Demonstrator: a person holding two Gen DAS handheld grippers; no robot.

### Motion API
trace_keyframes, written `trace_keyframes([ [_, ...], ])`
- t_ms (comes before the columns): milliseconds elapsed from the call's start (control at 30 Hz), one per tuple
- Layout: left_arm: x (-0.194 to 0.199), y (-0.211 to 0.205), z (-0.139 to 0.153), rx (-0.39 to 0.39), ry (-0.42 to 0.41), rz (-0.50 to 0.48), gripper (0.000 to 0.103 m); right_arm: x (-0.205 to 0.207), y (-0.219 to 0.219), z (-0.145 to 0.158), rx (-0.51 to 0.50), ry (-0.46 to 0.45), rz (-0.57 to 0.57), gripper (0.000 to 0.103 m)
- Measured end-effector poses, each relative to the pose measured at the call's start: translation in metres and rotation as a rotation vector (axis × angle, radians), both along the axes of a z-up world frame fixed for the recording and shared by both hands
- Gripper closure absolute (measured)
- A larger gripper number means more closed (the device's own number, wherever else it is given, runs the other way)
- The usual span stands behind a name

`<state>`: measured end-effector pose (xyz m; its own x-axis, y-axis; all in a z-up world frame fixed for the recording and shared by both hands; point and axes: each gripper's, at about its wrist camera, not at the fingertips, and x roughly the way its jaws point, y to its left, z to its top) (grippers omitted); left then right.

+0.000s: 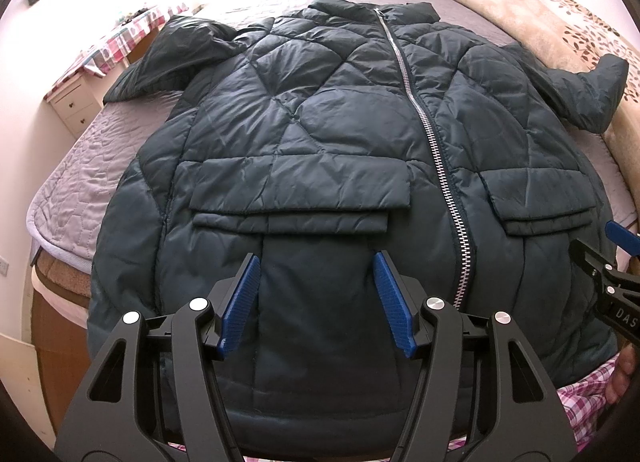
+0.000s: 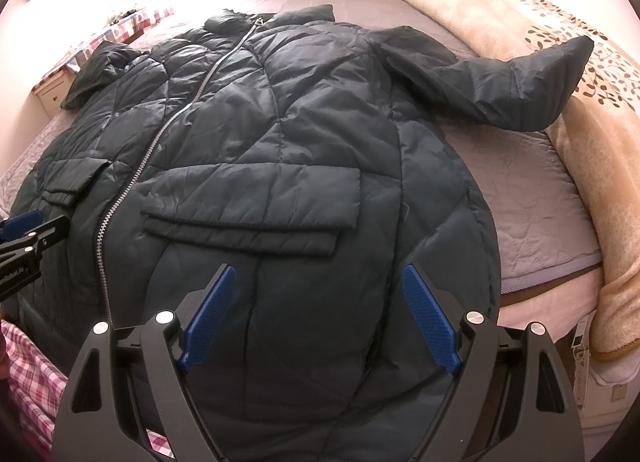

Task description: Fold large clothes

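Observation:
A dark teal quilted puffer jacket (image 1: 320, 122) lies flat, front up and zipped, on the bed; it also shows in the right wrist view (image 2: 280, 122). Its silver zipper (image 1: 432, 142) runs from collar to hem. The left sleeve (image 1: 160, 62) spreads to the left, the right sleeve (image 2: 520, 78) lies partly on the blanket. My left gripper (image 1: 316, 262) is open and empty above the left front hem, below the left pocket flap (image 1: 300, 190). My right gripper (image 2: 318, 274) is open and empty above the right front hem, below the right pocket flap (image 2: 252, 202).
The bed has a lilac quilted cover (image 2: 520, 190). A beige leaf-print blanket (image 2: 580, 142) is heaped along the right side. A white nightstand (image 1: 74, 104) with a plaid cloth stands to the left. The person's plaid trousers (image 1: 580, 402) are at the near edge.

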<state>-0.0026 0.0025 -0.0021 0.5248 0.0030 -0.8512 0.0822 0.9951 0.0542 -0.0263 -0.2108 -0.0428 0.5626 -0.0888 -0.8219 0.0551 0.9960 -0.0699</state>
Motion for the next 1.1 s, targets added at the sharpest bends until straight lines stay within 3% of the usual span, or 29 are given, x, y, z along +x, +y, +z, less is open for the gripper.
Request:
trace_keyframes([
  [1100, 0.0006, -0.0004, 0.0001, 0.001, 0.001, 0.000, 0.044, 0.0008, -0.0018, -0.0029, 0.028, 0.024, 0.009, 0.024],
])
